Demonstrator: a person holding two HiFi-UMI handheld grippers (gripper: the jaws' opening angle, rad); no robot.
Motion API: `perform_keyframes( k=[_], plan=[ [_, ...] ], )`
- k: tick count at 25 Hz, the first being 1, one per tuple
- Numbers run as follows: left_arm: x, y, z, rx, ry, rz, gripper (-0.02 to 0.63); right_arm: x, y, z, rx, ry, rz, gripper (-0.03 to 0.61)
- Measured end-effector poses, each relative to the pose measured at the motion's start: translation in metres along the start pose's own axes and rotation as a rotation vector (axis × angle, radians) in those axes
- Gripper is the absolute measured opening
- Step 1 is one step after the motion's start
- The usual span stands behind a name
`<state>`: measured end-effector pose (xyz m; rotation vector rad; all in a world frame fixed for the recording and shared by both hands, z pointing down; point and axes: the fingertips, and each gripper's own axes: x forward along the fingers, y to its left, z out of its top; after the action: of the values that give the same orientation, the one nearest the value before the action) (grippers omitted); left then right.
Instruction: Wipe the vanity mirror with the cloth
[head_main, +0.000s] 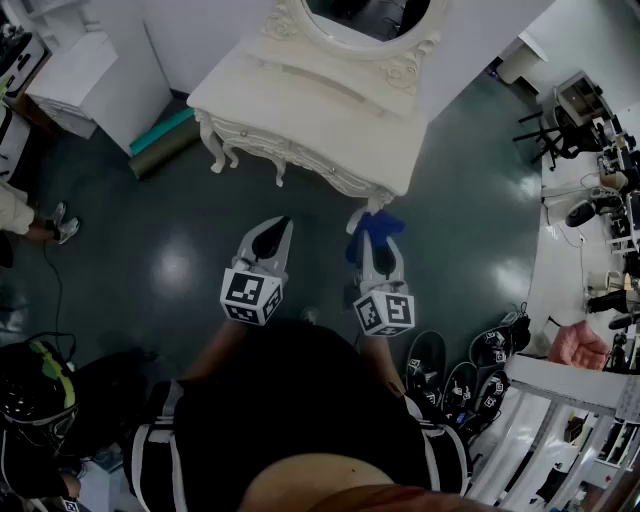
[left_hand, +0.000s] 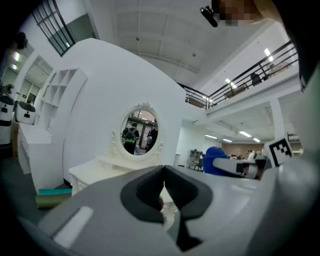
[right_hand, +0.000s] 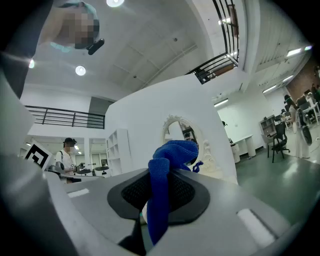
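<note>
- While held short of the vanity table: right gripper, jaws pinching blue cloth, cloth bunched above the tips.
- Left gripper: jaws pressed together, nothing between.
- Vanity mirror: oval, ornate white frame, upright at table's back, well apart from cloth.

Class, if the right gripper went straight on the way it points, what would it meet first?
Probably the vanity mirror, dead ahead behind the blue cloth the right gripper clamps; depth is unclear, so the vanity table may come first.
</note>
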<state>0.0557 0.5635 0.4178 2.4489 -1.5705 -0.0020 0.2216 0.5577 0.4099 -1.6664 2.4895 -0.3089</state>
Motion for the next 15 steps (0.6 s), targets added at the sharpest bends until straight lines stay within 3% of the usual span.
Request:
perform_keyframes(
  k=[15],
  plan=[
    [-0.020, 0.013, 0.002, -0.004, -0.004, 0.004, 0.011, -0.006, 0.016, -0.001, 0.050, -0.030, -0.007, 0.077]
  ],
)
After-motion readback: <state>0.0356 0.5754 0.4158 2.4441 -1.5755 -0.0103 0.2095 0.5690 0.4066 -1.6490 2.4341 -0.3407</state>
